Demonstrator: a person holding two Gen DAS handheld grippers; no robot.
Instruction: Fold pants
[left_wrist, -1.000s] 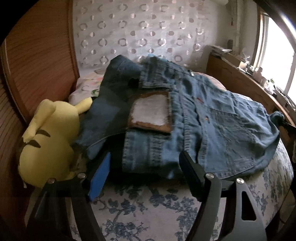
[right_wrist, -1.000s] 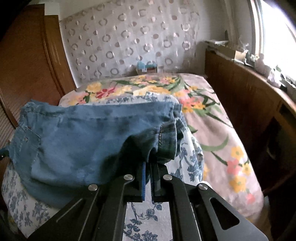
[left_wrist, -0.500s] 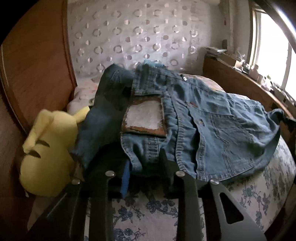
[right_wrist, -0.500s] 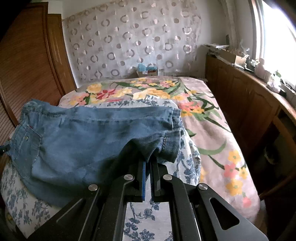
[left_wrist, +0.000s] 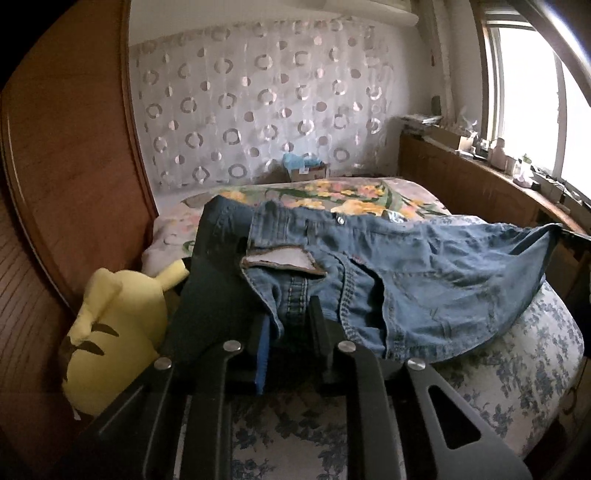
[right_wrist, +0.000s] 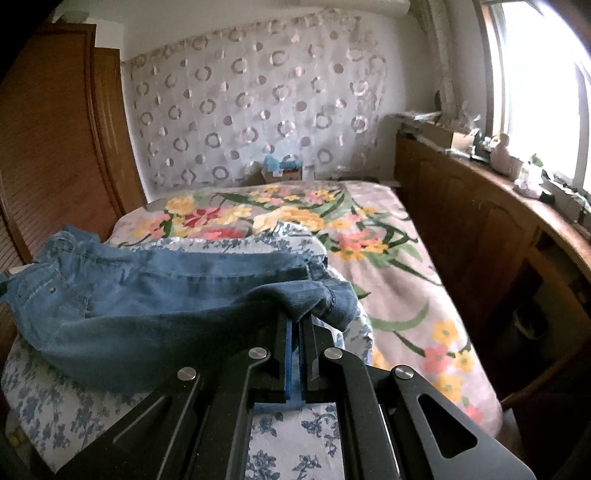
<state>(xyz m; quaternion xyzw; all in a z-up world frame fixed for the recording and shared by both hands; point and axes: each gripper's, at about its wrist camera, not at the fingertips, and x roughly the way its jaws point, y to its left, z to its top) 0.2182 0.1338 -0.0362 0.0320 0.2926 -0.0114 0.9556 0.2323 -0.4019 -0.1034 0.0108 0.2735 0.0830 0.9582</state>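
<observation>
Two tools, left tool (left_wrist: 290, 325) and right tool (right_wrist: 295, 325), clamp one pair of jeans (left_wrist: 424, 280)

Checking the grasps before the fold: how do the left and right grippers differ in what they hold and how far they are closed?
The left gripper grips the jeans at the waistband end, near the label patch; the right gripper pinches the leg-hem end. The left jaws stand apart around a thick bunch of denim; the right jaws are nearly together on a thin fold. A yellow plush toy sits beside the left only. Both are shut on the same jeans.
</observation>
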